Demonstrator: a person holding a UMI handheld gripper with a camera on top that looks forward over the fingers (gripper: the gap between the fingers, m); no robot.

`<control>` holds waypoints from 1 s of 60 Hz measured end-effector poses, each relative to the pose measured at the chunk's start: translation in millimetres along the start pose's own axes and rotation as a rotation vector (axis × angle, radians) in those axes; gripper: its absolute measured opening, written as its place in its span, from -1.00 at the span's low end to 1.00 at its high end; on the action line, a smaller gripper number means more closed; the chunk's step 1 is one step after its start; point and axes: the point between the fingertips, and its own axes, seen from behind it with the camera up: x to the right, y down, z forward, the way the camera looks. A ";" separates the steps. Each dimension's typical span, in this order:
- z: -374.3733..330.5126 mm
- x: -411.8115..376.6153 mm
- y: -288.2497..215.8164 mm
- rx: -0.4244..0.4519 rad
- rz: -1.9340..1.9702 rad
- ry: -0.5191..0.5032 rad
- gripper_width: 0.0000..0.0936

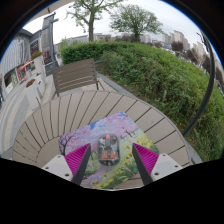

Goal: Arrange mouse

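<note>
Gripper (111, 160) jaws spread; mouse (108, 149) sits between them on mousepad (112, 135), near table (70, 110) front edge. Centre, close evenly.

- I see soft, even daylight outdoors, with a pale bright sky (150, 8) overhead.
- Shadows stay faint and diffuse on the slatted table (90, 112); nothing glares.
- The wide lens bends the slats and the hedge (165, 75) strongly toward the edges.
- Distant trees (112, 18) look slightly soft.
</note>
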 end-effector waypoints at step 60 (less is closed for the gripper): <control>-323.3 16.6 47.8 0.021 -0.051 0.048 0.80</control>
